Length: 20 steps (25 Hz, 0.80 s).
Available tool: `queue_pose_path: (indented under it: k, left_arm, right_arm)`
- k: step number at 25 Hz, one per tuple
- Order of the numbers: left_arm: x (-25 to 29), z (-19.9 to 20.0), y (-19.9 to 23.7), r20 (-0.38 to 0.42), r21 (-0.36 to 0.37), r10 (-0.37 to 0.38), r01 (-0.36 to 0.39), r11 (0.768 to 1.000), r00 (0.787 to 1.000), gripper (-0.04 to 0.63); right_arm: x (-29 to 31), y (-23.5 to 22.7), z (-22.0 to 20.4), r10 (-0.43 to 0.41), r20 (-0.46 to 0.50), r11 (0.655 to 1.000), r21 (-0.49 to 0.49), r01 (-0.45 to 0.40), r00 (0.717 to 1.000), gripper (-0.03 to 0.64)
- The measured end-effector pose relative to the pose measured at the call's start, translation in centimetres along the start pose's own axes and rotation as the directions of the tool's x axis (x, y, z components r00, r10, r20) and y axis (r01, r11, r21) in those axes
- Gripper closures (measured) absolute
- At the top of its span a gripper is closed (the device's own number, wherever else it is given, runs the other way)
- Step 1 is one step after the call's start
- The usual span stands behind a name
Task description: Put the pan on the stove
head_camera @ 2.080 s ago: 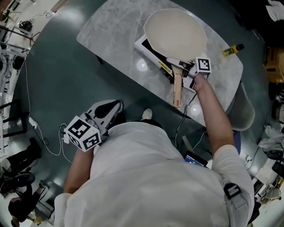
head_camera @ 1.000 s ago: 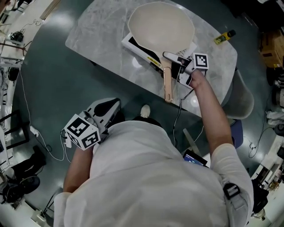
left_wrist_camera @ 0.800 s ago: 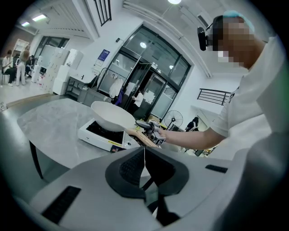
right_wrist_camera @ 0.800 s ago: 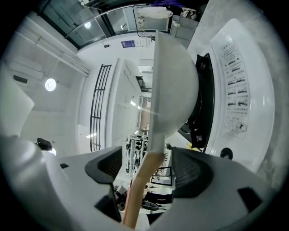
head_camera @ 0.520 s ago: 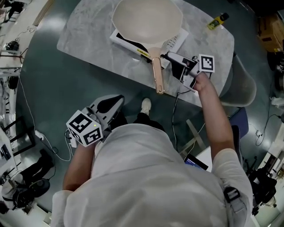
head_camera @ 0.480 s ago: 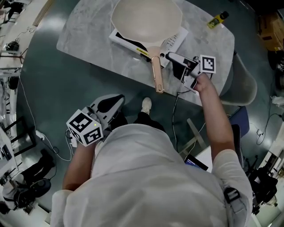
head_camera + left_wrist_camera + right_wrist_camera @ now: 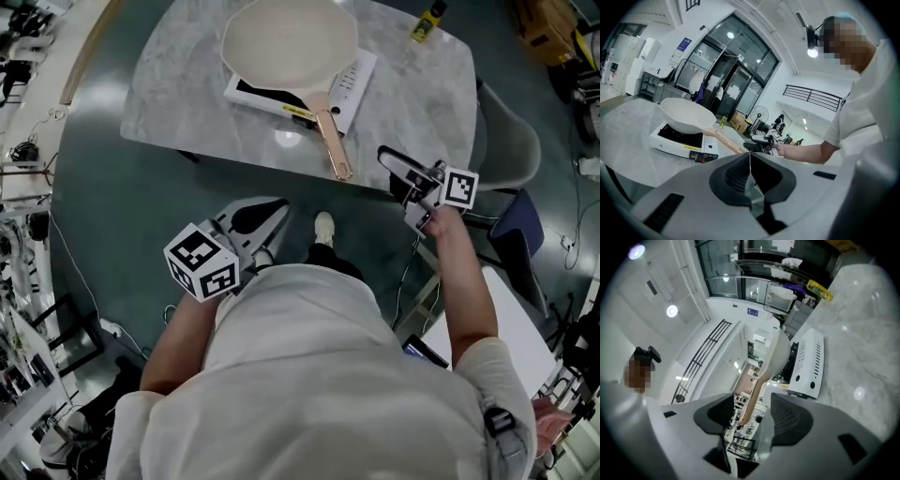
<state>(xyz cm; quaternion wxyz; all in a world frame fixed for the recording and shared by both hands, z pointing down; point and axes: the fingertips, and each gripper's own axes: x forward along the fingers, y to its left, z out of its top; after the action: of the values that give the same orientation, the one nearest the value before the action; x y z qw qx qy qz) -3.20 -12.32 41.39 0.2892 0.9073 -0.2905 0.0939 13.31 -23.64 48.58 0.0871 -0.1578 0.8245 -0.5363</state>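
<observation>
Honestly looks done: pan [image 7: 289, 42] sits on the stove [image 7: 349, 86], right gripper [image 7: 392, 161] clear of the handle [image 7: 332, 148], jaws closing on nothing; left gripper [image 7: 750, 161] pinched together, empty.

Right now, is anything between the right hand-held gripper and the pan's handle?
Nothing visible does. The right hand-held gripper, jaws closing on nothing, hangs near the table edge; only bare marble lies between it and the pan handle. The pan already sits on the stove.
</observation>
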Motion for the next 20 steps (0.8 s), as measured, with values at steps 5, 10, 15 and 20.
queue_pose_path:
  k: [5,10,15,20]
  left_arm:
    - [-4.1,-0.8,-0.2,0.005,0.048,-0.046,0.046,0.998,0.999,0.576]
    - [-9.2,-2.7,-0.1,0.022,0.071,-0.090,0.088,0.994,0.996,0.576]
    - [-14.4,-5.0,-0.2,0.023,0.082,-0.120,0.118,0.990,0.992,0.577]
    - [-18.7,-7.6,-0.3,0.028,0.079,-0.150,0.147,0.986,0.988,0.577]
  right_arm:
    - [-3.1,3.4,-3.4,-0.141,0.169,0.980,-0.117,0.162,0.976,0.536]
    - [-2.1,7.2,-9.7,-0.221,0.207,0.953,-0.161,0.256,0.953,0.612]
    - [1.5,11.6,-16.8,-0.278,0.172,0.907,-0.276,0.317,0.945,0.612]
    - [5.3,13.1,-24.7,-0.307,0.144,0.900,-0.276,0.336,0.941,0.611]
